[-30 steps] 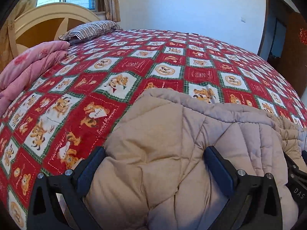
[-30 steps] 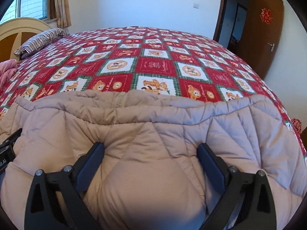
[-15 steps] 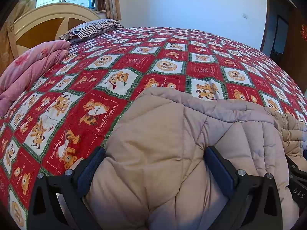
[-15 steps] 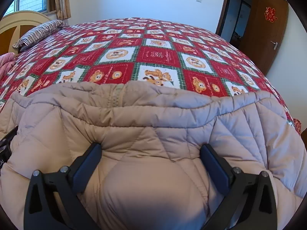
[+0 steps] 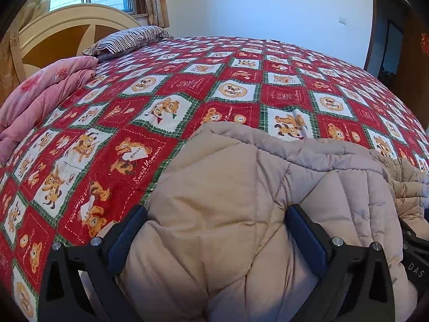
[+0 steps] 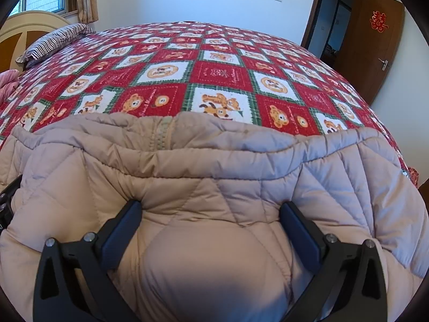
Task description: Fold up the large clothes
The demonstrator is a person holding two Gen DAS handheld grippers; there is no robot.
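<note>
Puffy quilted beige coat (image 6: 214,187), patchwork bedspread (image 6: 214,75)

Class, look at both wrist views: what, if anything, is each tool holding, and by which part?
Each has the beige quilted coat bulging between wide-set fingers: left tool near its left side edge, right tool on the padded body below the zipped edge. Whether either truly grips cannot be told.

"sweet memories" on bedspread (image 5: 150,161), "das" on gripper (image 5: 414,265)

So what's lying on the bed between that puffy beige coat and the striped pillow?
Only bare bedspread between the coat and pillow, as the right wrist view shows.
</note>
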